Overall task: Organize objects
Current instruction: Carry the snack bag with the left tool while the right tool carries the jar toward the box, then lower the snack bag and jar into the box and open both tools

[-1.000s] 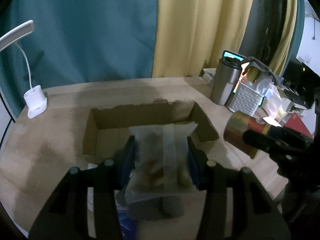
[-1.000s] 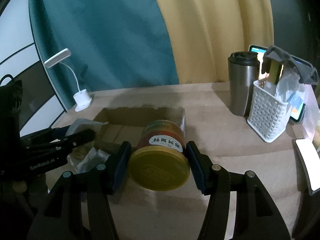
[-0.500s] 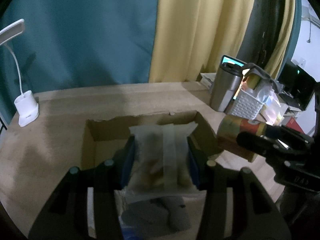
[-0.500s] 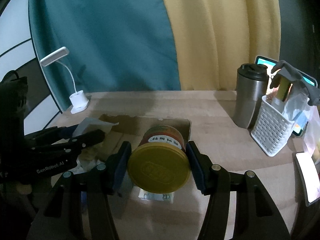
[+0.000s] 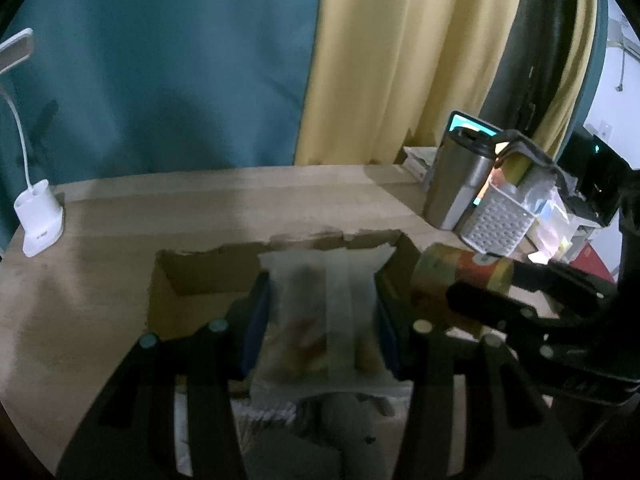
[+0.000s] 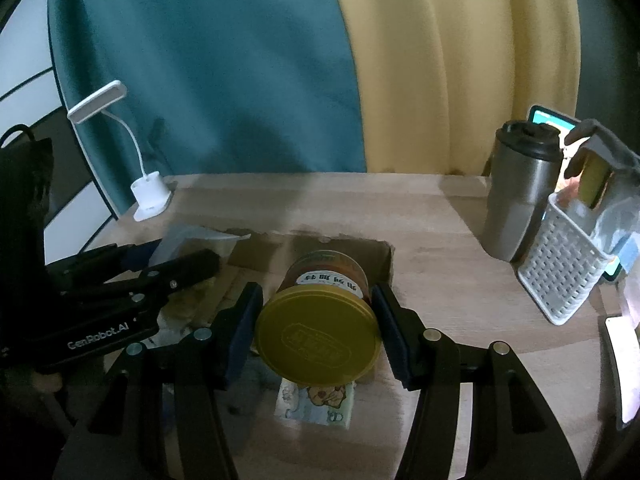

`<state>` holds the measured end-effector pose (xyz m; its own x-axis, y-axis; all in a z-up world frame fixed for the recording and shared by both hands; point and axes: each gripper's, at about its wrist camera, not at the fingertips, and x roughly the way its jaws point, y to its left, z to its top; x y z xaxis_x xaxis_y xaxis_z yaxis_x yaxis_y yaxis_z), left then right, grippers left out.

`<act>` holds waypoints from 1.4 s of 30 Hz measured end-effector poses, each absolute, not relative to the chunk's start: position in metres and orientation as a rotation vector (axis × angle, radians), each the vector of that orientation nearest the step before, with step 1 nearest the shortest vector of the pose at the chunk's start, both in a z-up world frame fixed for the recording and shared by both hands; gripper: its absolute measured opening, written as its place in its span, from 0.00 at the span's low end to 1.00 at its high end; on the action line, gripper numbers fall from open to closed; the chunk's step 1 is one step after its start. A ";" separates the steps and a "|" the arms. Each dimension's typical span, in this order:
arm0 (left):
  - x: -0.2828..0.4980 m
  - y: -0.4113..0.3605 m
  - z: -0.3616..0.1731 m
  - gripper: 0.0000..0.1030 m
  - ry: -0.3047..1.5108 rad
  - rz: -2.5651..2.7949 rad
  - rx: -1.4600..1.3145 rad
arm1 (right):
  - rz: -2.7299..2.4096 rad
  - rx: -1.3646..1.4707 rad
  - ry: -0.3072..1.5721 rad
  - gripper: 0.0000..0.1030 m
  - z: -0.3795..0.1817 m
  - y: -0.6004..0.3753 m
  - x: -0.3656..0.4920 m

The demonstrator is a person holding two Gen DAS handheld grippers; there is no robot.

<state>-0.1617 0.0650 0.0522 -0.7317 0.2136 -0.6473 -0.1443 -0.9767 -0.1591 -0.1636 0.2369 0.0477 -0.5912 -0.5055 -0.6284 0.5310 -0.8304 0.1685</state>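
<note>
My left gripper [image 5: 322, 316] is shut on a clear plastic snack bag [image 5: 324, 312] and holds it above the near edge of an open cardboard box [image 5: 200, 280]. My right gripper [image 6: 318, 320] is shut on a gold-lidded can with a red label [image 6: 320, 320], held on its side above the box's [image 6: 344, 246] right part. The can [image 5: 460, 276] and right gripper [image 5: 520, 304] show at the right of the left wrist view. The left gripper [image 6: 132, 276] with its bag [image 6: 192, 236] shows at the left of the right wrist view.
A white desk lamp [image 5: 38, 216] stands at the far left. A steel tumbler [image 6: 520, 200] and a white perforated basket [image 6: 568, 264] stand at the right. A small printed packet [image 6: 316, 404] lies under the can. A grey soft item [image 5: 340, 420] lies below the left gripper.
Both grippers have risen and moved a little forward with their loads; the can came closer to the box's right side. Both stayed shut.
</note>
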 end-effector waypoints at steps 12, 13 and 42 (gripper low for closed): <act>-0.186 0.078 0.031 0.47 -0.158 2.736 -1.133 | -2.318 1.003 0.047 0.58 0.023 0.231 -0.187; -0.188 0.079 0.030 0.47 -0.159 2.734 -1.139 | -2.313 1.010 0.049 0.58 0.021 0.231 -0.189; -0.217 0.096 -0.009 0.47 -0.195 2.703 -1.319 | -2.226 1.060 0.039 0.59 0.005 0.236 -0.203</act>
